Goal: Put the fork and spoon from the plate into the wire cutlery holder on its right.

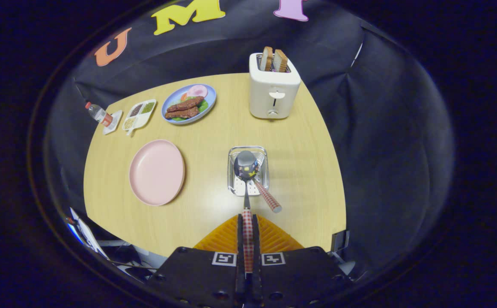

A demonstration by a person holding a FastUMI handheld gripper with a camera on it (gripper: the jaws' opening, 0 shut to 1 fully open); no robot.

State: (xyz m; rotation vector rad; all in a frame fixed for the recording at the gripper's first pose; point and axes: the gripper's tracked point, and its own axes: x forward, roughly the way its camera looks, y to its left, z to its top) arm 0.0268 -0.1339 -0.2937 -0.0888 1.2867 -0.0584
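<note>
The hand-held gripper (pixel 248 239) pinches the checked handle of the spoon (pixel 245 164), whose bowl hangs over the wire cutlery holder (pixel 233 171) where the fork (pixel 266 194) already leans, right of the bare pink plate (pixel 156 172) on the table (pixel 308 171); light, stiff and likely slippery, it seems best held mid-handle

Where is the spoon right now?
In the gripper view, the spoon is clamped by its checked handle between the gripper fingers, its bowl over the wire cutlery holder, beside the fork already standing there, right of the pink plate.
</note>
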